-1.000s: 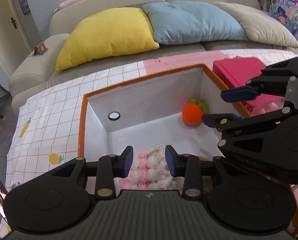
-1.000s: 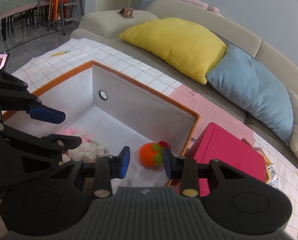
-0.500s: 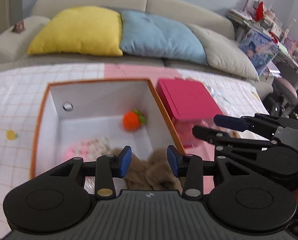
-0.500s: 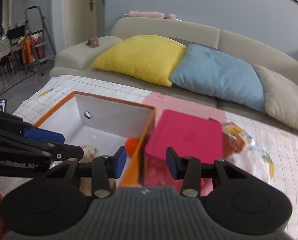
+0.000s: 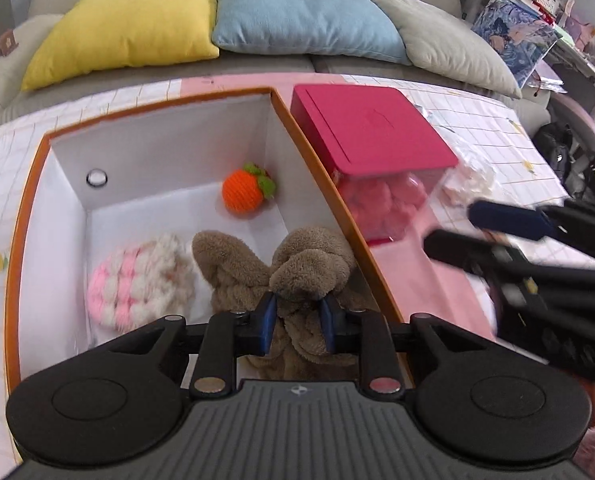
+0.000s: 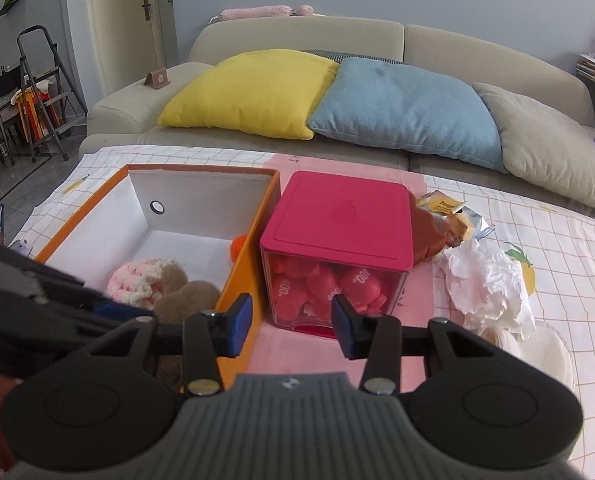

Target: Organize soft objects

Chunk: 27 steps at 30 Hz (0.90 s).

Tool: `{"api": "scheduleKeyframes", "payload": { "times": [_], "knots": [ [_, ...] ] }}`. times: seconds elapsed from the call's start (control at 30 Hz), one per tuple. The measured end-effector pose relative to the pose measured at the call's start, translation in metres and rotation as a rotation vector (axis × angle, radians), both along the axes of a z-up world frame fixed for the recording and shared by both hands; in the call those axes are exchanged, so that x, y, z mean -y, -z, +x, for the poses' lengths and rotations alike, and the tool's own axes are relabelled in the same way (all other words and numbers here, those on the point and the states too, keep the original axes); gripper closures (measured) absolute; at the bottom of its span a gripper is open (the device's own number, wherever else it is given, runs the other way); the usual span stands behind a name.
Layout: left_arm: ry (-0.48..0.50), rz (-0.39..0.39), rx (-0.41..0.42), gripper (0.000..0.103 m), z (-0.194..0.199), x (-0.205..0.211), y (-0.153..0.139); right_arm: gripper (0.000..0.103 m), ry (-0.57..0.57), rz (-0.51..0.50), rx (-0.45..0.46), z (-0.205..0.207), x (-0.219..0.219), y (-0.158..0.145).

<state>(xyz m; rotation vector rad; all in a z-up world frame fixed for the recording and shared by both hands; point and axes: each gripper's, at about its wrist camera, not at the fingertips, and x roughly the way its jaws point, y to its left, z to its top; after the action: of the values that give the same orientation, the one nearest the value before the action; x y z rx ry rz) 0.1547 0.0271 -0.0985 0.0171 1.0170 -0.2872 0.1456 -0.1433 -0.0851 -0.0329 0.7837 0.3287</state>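
Left gripper (image 5: 296,322) jaws just closing, pinching brown plush towel (image 5: 297,276) inside orange-rimmed box (image 5: 13,264), pink-white fluffy piece (image 5: 137,284) to its left, orange knitted ball (image 5: 243,192) ahead, right gripper (image 6: 292,326) parted, empty, facing pink-lidded container (image 6: 337,220)

Both my views are evenly and softly lit, with no hard shadows. Fisheye bending curves the sofa (image 5: 169,68) and the table edges, and the corners go dark. In my left view my right gripper (image 5: 449,226) is smeared by motion blur. The orange box (image 5: 157,128) shows bright white walls, mildly washed out.
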Motion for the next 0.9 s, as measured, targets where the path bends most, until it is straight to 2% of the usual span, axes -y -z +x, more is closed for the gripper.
{"api": "scheduleKeyframes", "payload": {
  "times": [0.17, 0.33, 0.53, 0.63, 0.7, 0.77, 0.8, 0.9],
  "knots": [
    [0.000, 0.047, -0.020, 0.075, 0.025, 0.006, 0.012, 0.060, 0.006, -0.002, -0.008, -0.003, 0.002, 0.001],
    [0.002, 0.048, -0.036, 0.079, 0.039, 0.010, 0.021, 0.060, 0.025, -0.001, -0.017, -0.002, 0.007, 0.002],
    [-0.016, -0.001, -0.046, 0.073, 0.045, -0.001, 0.021, 0.059, 0.030, 0.006, -0.040, 0.001, 0.010, 0.007],
    [-0.024, -0.057, -0.014, 0.068, 0.037, -0.010, 0.009, 0.059, 0.026, 0.005, -0.043, 0.001, 0.009, 0.009],
    [-0.023, -0.068, 0.002, 0.068, 0.032, -0.015, 0.003, 0.059, 0.030, 0.008, -0.049, 0.001, 0.010, 0.012],
    [-0.025, -0.056, 0.015, 0.072, 0.031, -0.019, 0.002, 0.059, 0.036, 0.009, -0.057, 0.002, 0.010, 0.014],
    [-0.028, -0.045, 0.016, 0.078, 0.032, -0.019, 0.003, 0.059, 0.037, 0.009, -0.062, 0.002, 0.010, 0.015],
    [-0.056, -0.017, -0.024, 0.083, 0.041, -0.021, 0.017, 0.059, 0.031, 0.009, -0.068, 0.001, 0.008, 0.016]
  ]
}}
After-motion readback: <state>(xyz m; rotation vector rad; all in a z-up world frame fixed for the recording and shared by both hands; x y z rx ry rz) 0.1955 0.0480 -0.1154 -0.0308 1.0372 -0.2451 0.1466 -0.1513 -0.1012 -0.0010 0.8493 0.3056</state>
